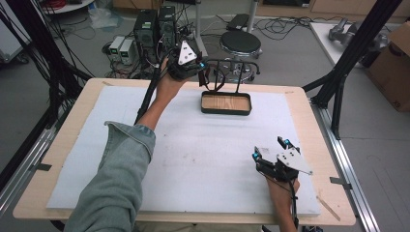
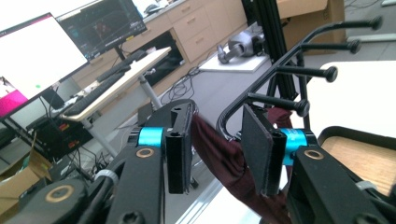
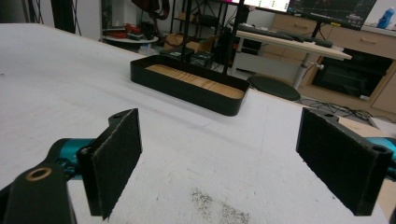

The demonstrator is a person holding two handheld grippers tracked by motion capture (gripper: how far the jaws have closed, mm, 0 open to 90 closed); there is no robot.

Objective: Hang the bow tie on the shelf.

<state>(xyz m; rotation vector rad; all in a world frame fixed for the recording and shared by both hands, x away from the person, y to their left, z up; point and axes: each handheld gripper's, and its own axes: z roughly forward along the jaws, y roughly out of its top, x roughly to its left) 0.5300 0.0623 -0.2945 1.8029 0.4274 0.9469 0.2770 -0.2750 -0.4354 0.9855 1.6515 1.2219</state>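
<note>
A black wire rack (image 1: pixel 232 65) with several knobbed pegs (image 2: pixel 327 73) stands in a black tray with a wooden floor (image 1: pixel 226 112) at the far middle of the table. A dark maroon cloth (image 2: pixel 229 163) hangs off the rack's left end (image 1: pixel 212 81). My left gripper (image 1: pixel 205 67) is raised at that end. Its jaws (image 2: pixel 217 116) stand a little apart with the cloth between them, and the pads do not press on it. My right gripper (image 1: pixel 270 148) rests low at the table's front right, open wide with nothing between its pads (image 3: pixel 219 140), and faces the tray (image 3: pixel 187 93).
A white foam mat (image 1: pixel 193 154) covers most of the wooden table. Behind the far edge are a round stool (image 1: pixel 240 43) and computer boxes with cables (image 1: pixel 154 29). Black frame struts (image 1: pixel 348 63) and a cardboard box (image 1: pixel 394 63) stand at the right.
</note>
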